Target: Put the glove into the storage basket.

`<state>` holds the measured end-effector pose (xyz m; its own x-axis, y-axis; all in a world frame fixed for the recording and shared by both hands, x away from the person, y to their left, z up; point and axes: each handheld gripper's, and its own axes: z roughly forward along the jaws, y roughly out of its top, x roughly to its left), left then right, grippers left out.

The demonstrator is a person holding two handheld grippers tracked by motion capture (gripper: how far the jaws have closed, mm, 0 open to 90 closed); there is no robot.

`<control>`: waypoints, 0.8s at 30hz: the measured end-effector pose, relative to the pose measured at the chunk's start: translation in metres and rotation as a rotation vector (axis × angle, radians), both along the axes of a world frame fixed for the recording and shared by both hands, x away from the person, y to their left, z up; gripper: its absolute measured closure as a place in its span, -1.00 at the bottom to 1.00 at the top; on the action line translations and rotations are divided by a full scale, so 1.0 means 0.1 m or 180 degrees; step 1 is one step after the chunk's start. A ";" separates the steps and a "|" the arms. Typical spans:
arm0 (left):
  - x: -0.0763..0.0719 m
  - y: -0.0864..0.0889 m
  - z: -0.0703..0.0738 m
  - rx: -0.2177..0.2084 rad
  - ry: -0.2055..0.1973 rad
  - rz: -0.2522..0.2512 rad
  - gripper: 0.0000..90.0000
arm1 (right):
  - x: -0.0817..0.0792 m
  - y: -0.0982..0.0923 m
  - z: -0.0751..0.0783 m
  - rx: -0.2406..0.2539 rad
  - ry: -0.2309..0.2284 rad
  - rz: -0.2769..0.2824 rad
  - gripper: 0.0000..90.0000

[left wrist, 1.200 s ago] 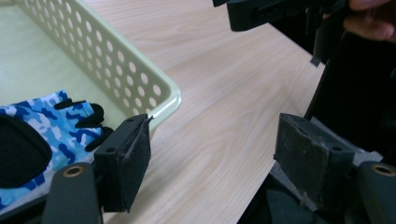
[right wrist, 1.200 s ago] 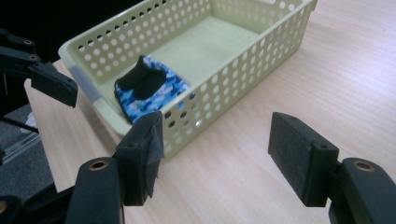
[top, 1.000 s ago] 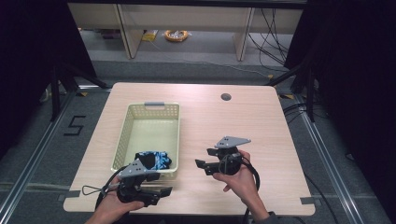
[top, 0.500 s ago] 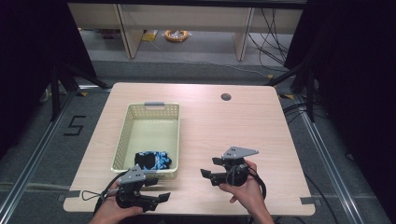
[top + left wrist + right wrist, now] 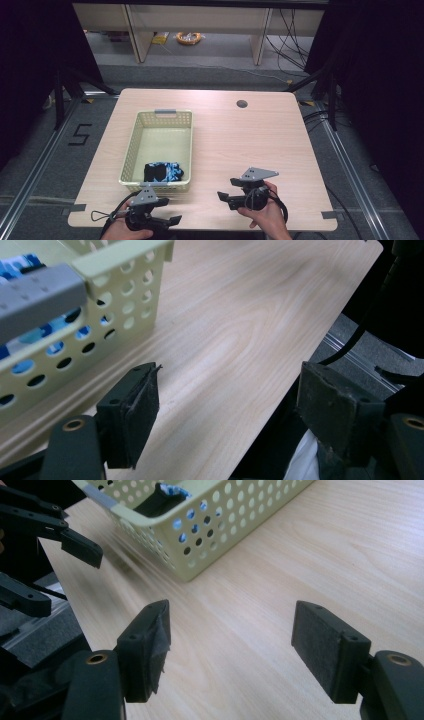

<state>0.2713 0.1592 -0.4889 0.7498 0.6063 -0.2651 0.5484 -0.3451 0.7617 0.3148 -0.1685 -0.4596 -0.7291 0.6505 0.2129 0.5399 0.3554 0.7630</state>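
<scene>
Apparently blue-and-black cloth [image 5: 163,172] bundled in yellow perforated basket [image 5: 134,150]; both grippers' fingers wide, empty.

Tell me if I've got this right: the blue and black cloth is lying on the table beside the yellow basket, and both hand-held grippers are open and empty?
Not quite. The blue and black cloth lies inside the yellow basket, at its near end, as the high view shows. The rest holds: the left hand-held gripper and the right hand-held gripper are both open and empty above the table.

The basket [image 5: 95,305] wall hides most of the blue cloth [image 5: 50,332] (glimpsed through holes).
</scene>
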 end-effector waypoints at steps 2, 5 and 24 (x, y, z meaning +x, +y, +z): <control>0.00 0.01 -0.01 0.0023 -0.0004 -0.0024 -0.46 | -0.02 0.00 -0.04 0.0024 0.0005 0.0039 -0.27; -0.01 0.03 -0.02 0.0049 -0.0053 -0.0004 -0.50 | -0.07 -0.02 -0.08 -0.0045 0.0006 0.0038 -0.28; -0.11 0.02 -0.15 0.0132 -0.0104 0.0050 -0.60 | -0.36 -0.12 -0.24 -0.0243 -0.0028 -0.0001 -0.47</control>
